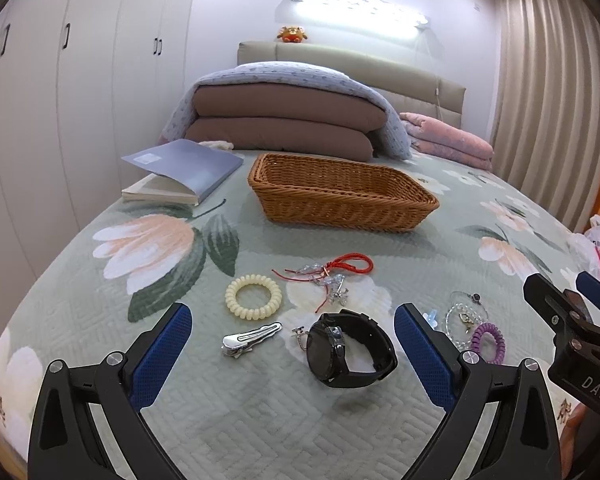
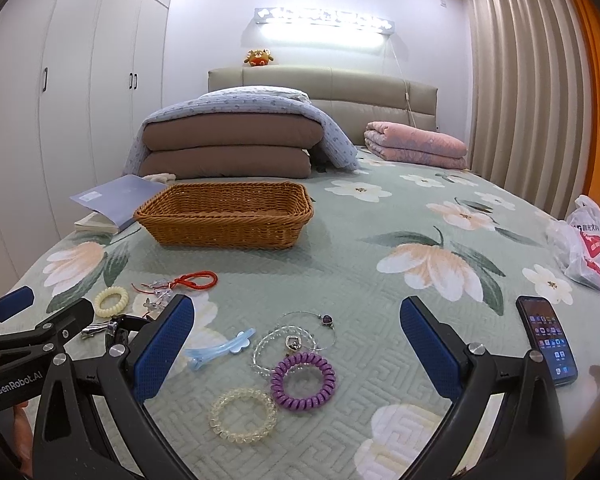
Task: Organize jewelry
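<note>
Both grippers are hovering low over the bed (image 1: 260,420), side by side, pointing toward the headboard.

Left gripper (image 1: 292,350): jaws standing wide apart, gripping nothing. Between its fingers the watch (image 1: 350,354) is lying on the quilt, with the silver clip (image 1: 250,340) just left of it and a small earring (image 1: 299,336) touching the watch's near-left edge. Cream coil tie (image 1: 254,295) is sitting just beyond the clip. Red cord (image 1: 350,263) with clear charms is lying beyond the watch, toward the basket.

Right gripper (image 2: 296,348): jaws likewise spread fully, holding nothing. Between its fingers the purple coil tie (image 2: 303,381) is overlapping a clear bead bracelet (image 2: 276,346); a thin bangle (image 2: 310,326) with a dark stone is lying across that bracelet. Blue clip (image 2: 220,350) is sitting just left of them, near the left finger. Pale yellow bead bracelet (image 2: 243,414) is lying nearest the camera, just beside the purple tie.

Basket (image 1: 340,194) is standing further up the bed, well apart from the jewelry; its inside is hard to see. Book (image 1: 184,172) is lying left of the basket. Phone (image 2: 546,340), screen lit, is resting at the right edge, outside the right finger. Plastic bag (image 2: 588,246) is sitting beyond the phone.
</note>
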